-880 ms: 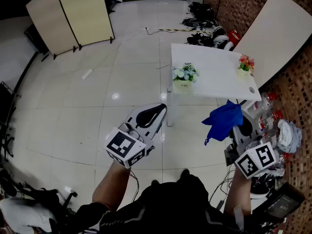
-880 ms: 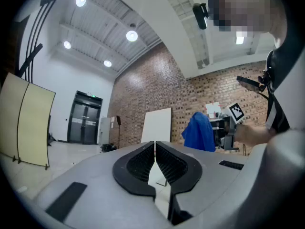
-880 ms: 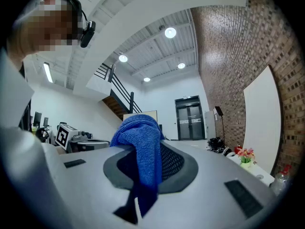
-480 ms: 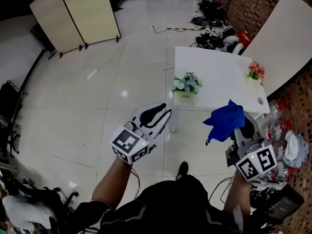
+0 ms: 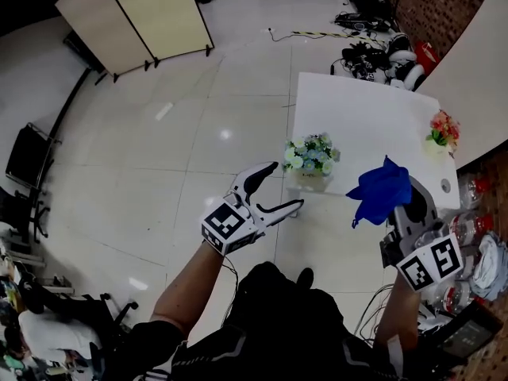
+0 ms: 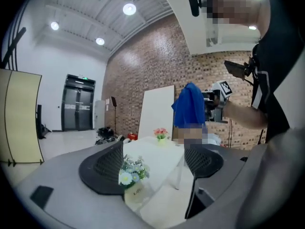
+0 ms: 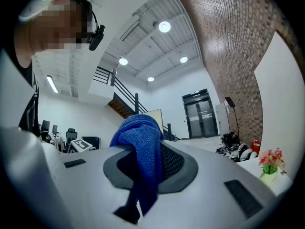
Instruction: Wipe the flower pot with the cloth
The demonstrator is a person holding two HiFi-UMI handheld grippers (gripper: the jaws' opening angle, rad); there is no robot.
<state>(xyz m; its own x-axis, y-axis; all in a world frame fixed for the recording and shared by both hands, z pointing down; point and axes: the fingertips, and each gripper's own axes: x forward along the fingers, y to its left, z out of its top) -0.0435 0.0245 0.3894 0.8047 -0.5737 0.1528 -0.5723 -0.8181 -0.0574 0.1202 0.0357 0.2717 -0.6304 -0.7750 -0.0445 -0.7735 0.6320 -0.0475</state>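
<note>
- Reaching for the pot (image 5: 311, 171) with the left gripper (image 5: 287, 185) carries the first risk. Its jaws are spread apart and empty. The pot stands at the near corner of the table (image 5: 365, 109), right by the edge, so a stray jaw could tip it or push it off.
- Closing on the flowers (image 5: 312, 152) instead of the pot wall would crush them and steady nothing, because the blooms overhang the small pot.
- The right gripper (image 5: 401, 213) is clenched on the cloth (image 5: 381, 190), which is bunched above the jaws with a tail hanging below. The pinch looks to catch only part of the cloth, and rubbing could drag it free.
- Wiping before the left jaws brace the pot would probably shove it sideways.
- A second pot (image 5: 439, 140) stands at the table's far side, where a wide right-arm swing might clip it.
</note>
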